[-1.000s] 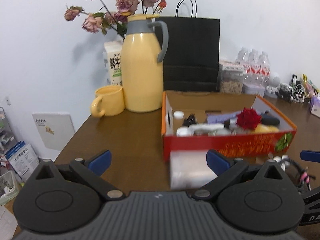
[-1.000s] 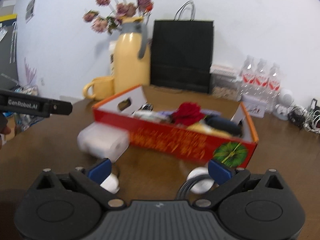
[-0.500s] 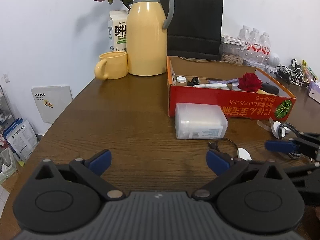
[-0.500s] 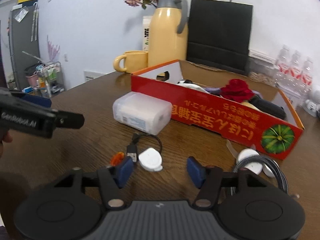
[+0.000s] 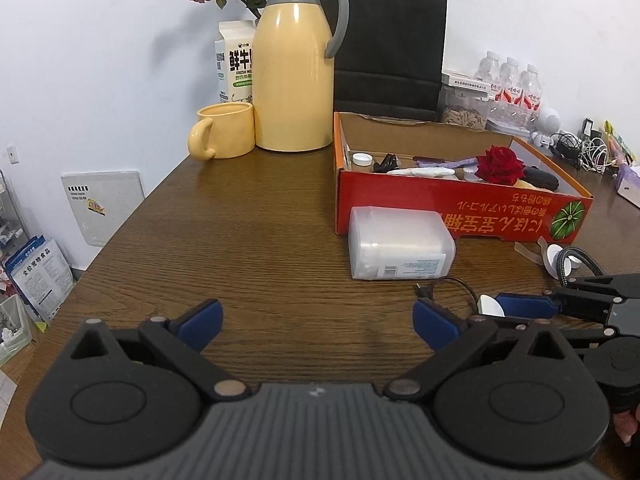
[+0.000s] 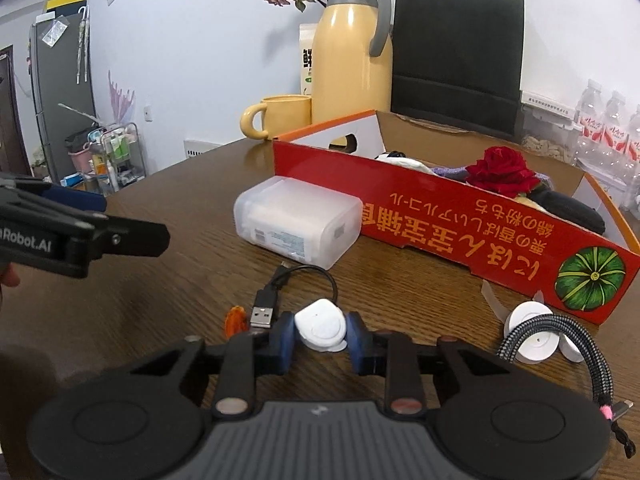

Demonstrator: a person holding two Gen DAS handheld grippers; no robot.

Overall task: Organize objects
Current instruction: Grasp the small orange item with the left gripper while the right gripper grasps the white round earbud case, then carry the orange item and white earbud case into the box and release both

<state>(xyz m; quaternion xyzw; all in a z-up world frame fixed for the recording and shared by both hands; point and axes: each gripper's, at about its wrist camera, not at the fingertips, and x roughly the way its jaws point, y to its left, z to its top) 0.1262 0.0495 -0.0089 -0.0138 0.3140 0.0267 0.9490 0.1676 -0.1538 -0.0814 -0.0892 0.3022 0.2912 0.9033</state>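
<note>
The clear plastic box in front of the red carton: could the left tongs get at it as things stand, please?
Probably yes: the left tongs are open and empty, and only bare table lies between them and the plastic box.

desk: dark wood grain, low sheen
red box: printed glossy cardboard, raw brown inside
storage case: frosted translucent plastic, smooth
white puck: smooth matt plastic
braided cable: woven black-and-white cloth sheath
yellow jug: glossy, grey plastic handle
black bag: matt paper
right gripper: matt black plastic, blue pads
</note>
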